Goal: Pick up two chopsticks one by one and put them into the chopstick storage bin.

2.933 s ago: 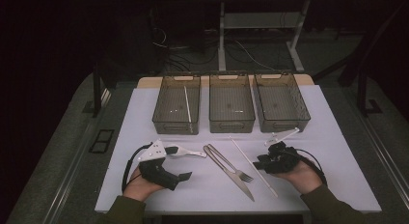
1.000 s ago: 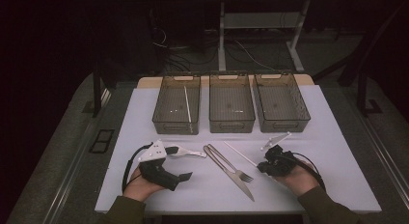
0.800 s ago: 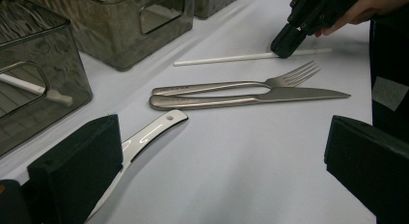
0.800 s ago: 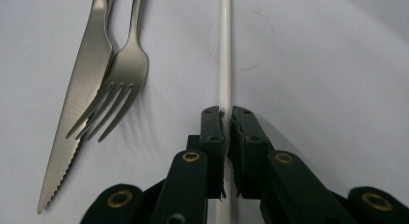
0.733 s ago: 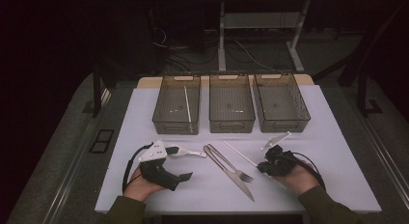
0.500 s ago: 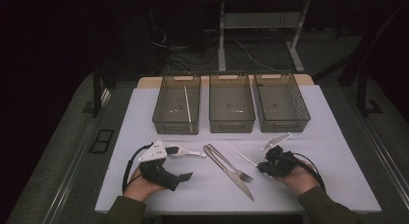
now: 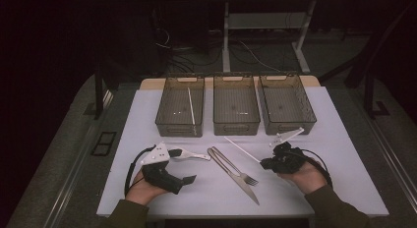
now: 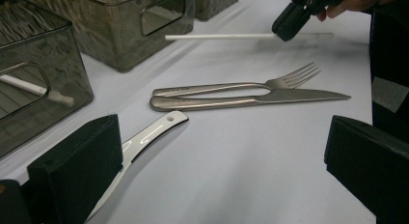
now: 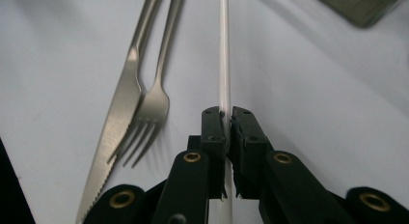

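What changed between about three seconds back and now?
The right gripper moved left, toward the cutlery, and shut on the near end of the white stick. The stick's far end has swung left and now lies more slanted than before. The left gripper stayed put, jaws open. Knife, fork, spoon and the three bins lie as they did.

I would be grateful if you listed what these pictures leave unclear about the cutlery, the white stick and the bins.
- White stick: right gripper view, its near end is hidden behind the right gripper, shut on it.
- Spoon: left gripper view, its bowl is hidden behind the left gripper's black jaw.
- Left bin: high view, the thin white stick inside is too small to identify.
- Knife: right gripper view, its tip and handle are cut off by the edges.
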Demonstrator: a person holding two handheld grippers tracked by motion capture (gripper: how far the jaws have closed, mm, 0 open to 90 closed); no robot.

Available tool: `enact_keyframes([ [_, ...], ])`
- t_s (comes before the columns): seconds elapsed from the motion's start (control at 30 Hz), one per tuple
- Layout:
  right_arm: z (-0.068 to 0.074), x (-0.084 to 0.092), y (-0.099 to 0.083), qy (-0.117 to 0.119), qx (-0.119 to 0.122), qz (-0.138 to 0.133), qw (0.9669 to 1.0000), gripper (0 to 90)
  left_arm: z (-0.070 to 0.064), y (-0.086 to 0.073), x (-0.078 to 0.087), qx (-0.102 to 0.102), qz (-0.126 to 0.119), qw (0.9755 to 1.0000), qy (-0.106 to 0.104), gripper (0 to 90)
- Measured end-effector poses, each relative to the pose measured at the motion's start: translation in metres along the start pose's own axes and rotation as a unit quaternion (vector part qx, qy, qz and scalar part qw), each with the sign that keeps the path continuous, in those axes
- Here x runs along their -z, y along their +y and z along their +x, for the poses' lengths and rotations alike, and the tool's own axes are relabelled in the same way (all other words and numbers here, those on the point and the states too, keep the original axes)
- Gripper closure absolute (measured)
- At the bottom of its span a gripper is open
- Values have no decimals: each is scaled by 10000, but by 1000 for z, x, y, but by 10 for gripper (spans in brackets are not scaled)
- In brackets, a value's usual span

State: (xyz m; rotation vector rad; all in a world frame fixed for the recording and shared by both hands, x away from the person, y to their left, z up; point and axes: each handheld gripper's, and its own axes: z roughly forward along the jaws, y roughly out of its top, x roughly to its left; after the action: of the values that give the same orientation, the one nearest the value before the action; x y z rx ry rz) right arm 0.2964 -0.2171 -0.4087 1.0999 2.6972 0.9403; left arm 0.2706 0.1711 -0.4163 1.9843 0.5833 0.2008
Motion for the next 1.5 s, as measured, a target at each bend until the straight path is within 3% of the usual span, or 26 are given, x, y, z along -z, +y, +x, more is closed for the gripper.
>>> enact_keyframes([
  [0.33,-2,9,26,100,-62,-337,9994,843,2,0,1,48,-17,10000,-5,0],
  [1.5,5,-28,165,69,-159,-707,9973,842,1,0,-1,73,-86,9999,-23,0],
])
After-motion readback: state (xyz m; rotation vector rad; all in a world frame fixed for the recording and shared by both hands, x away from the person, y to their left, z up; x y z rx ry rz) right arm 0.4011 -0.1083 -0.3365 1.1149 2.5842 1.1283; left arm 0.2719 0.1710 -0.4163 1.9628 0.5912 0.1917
